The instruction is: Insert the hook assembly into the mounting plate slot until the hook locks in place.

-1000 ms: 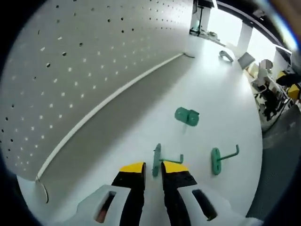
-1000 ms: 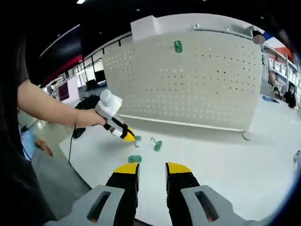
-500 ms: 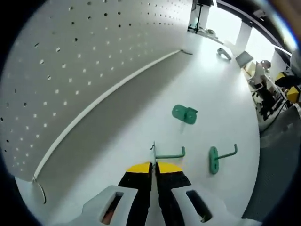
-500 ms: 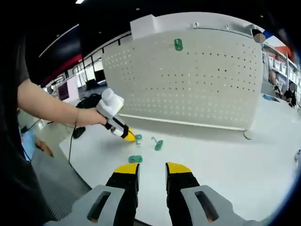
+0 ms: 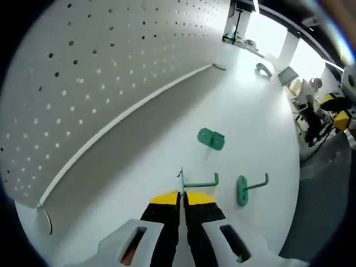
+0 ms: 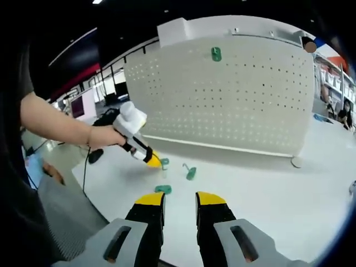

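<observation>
**Left jaws shut on green hook**

Since 1 s ago the left gripper point(image 5: 180, 196) went from jaws apart w/ the hook plate between them to jaws squeezed on it. Now the yellow tips clamp the thin flat plate of the green hook point(image 5: 196, 182); its arm sticks out to the right, just past the tips, w/ the end bent up.

Right of the jaws, near the held one, a second green hook point(image 5: 248, 188) lies on the white counter point(image 5: 261, 128). Ahead of the jaws, a bit right, sits a small green mounting plate point(image 5: 211, 139). Left of and ahead of the jaws stands the big white pegboard point(image 5: 83, 72).

In the right gripper view, the right gripper point(image 6: 179, 199) holds nothing; jaws apart, over the counter. Ahead and left of its jaws a hand point(image 6: 103, 136) holds the left gripper, the green bits near its tips. Far ahead, high on the pegboard, is another green plate point(image 6: 216, 54).
</observation>
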Demonstrator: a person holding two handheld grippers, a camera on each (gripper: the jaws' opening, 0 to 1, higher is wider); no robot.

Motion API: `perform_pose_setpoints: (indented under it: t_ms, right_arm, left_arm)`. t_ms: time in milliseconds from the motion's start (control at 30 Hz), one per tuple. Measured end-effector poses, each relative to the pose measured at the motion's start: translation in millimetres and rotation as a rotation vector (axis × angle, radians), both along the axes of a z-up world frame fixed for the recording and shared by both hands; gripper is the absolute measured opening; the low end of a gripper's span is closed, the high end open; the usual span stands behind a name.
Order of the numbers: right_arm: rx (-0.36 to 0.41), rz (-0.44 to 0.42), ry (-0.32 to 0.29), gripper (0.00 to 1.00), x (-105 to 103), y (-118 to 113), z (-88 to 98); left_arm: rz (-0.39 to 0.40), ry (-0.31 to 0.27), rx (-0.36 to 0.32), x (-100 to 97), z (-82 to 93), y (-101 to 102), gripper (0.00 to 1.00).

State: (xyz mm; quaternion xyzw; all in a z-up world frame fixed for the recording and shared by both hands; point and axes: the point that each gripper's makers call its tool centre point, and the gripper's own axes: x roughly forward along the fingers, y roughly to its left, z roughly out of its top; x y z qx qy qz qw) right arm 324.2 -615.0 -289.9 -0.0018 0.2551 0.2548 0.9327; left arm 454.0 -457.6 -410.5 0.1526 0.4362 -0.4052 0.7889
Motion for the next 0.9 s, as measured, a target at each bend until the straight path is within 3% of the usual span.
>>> perform_pose_setpoints:
  t_ms: [300, 900]
  right_arm:
    - [0.009, 0.024, -0.017, 0.21, -1, 6, 8.4]
    - [0.026, 0.091, -0.026, 0.21, -18, 33, 17.4]
  left_arm:
    - [-0.026, -0.015, 0.018, -17.6, 13.2, 9, 0.02]
    - [-0.003, -0.029, -0.004, -66.9, 36.5, 24, 0.02]
